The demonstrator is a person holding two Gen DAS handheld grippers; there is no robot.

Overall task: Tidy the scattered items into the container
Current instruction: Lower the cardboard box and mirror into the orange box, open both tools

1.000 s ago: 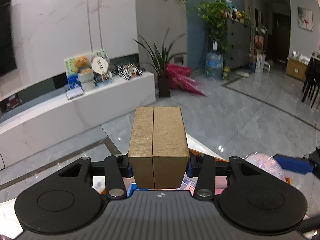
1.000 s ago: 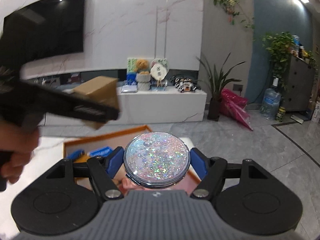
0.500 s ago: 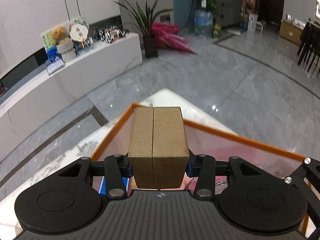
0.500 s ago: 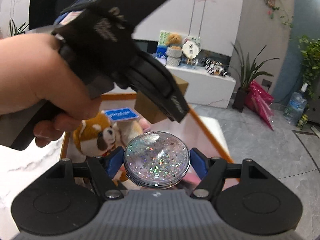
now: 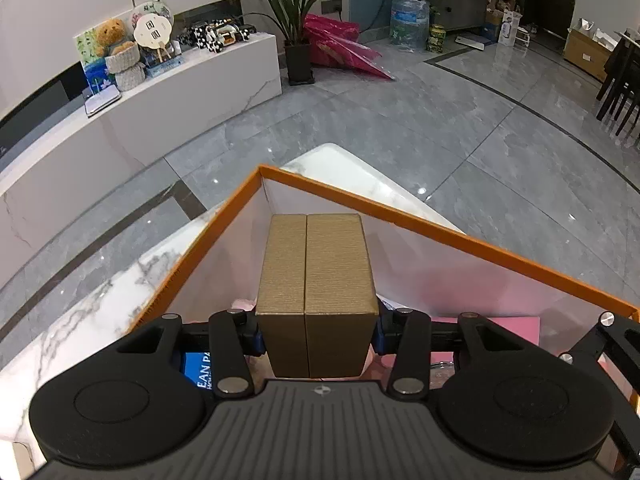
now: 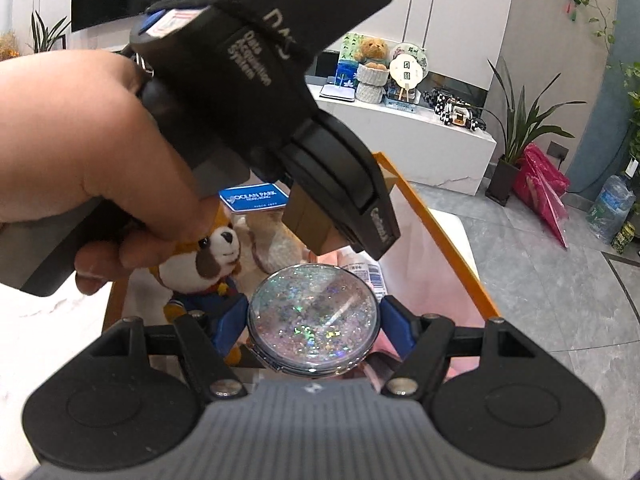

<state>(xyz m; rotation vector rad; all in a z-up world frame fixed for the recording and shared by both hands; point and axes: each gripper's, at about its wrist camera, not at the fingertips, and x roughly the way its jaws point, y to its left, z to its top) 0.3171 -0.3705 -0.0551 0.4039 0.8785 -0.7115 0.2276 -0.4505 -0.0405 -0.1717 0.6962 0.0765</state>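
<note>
Over the orange-rimmed container (image 5: 420, 224) with pale inner walls, you hold both grippers angled downward. Your left gripper (image 5: 316, 336) is clamped on a gold, ribbed cardboard box (image 5: 316, 292) with a seam down its middle; the blue pads (image 5: 379, 334) press against its two sides, and the box hangs above the container's far corner, clear of the walls. Your right gripper (image 6: 313, 330) grips a round, clear compact filled with iridescent glitter (image 6: 313, 320), its blue pads (image 6: 394, 316) set against the disc's left and right edges.

From the right wrist view, your left hand (image 6: 80, 152) wraps the black handle of the left gripper (image 6: 344, 216), which crosses the upper frame with the gold box (image 6: 308, 220) at its tip, above the container (image 6: 452, 240).

Inside the container lie a brown-and-white plush dog in blue clothing (image 6: 208, 256), a blue card printed "OCEAN PARK" (image 6: 254, 200), and something pink (image 5: 516, 326) along the bottom, which you cannot make out clearly. The glitter compact hovers just above these things, near the plush dog.

The container stands on a white marble-patterned tabletop (image 5: 88, 312). Beyond it stretch a grey tiled floor (image 5: 400, 112) and a long white low cabinet (image 5: 180, 96) bearing a teddy bear (image 5: 112, 36).
</note>
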